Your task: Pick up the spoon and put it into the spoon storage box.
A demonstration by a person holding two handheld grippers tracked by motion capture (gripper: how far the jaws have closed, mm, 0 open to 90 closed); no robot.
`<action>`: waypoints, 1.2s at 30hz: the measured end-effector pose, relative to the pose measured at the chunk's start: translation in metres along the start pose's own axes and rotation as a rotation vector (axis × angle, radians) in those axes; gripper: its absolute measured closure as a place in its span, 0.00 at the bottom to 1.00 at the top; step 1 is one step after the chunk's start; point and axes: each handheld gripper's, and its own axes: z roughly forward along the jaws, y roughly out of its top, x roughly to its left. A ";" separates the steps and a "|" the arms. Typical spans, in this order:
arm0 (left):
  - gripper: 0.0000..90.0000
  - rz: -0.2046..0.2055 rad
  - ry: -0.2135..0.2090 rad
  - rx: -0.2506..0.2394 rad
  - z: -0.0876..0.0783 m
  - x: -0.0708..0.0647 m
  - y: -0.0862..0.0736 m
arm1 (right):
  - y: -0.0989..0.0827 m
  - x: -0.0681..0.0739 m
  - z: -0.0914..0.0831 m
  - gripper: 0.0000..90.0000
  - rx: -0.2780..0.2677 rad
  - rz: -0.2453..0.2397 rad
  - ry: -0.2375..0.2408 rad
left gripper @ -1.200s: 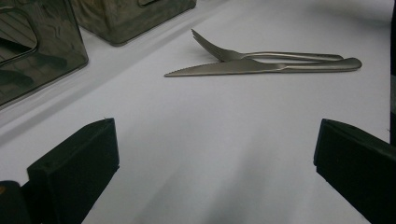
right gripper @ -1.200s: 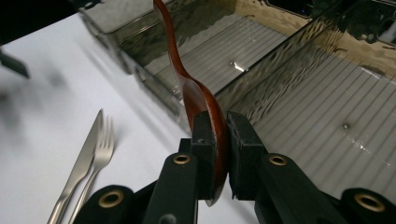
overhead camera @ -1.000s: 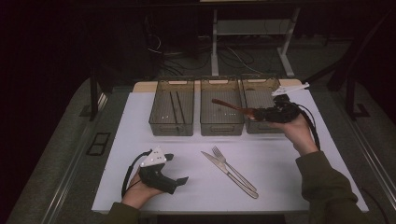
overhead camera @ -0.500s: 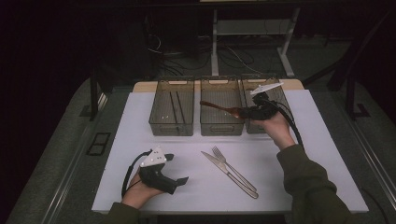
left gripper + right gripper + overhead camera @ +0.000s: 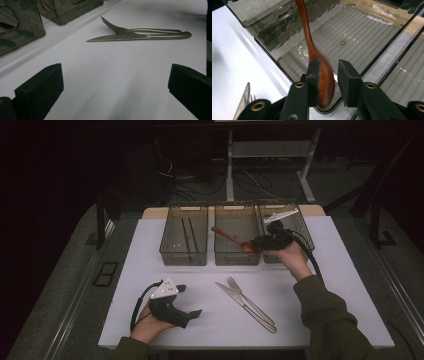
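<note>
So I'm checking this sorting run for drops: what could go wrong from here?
The right claw has just been opening with the wooden spoon between its jaws above the middle bin. The spoon's bowl sits near the bin's front wall, so it might catch the rim and tip out onto the table. Its handle slants toward the left bin and could end up resting across both bins.

Over the middle bin, the right gripper sits at about one o'clock on the white table, a wooden spoon at its jaws; they have just been opening, with the spoon's bowl between them. The spoon's handle slants toward eleven. The left bin stands at twelve, the right bin behind the hand. A fork and knife lie together at five o'clock. The left gripper rests at seven, jaws apart.
</note>
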 end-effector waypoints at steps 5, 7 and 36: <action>0.00 -0.005 -0.001 -0.002 0.000 0.000 0.000 | 0.001 0.000 -0.005 0.71 -0.020 0.001 0.005; 0.00 -0.008 0.000 -0.006 0.000 0.001 -0.001 | 0.000 0.000 -0.009 0.68 -0.034 0.008 0.013; 0.00 -0.006 0.007 -0.005 -0.002 0.001 0.000 | -0.067 0.035 -0.063 0.56 -0.027 -0.061 0.113</action>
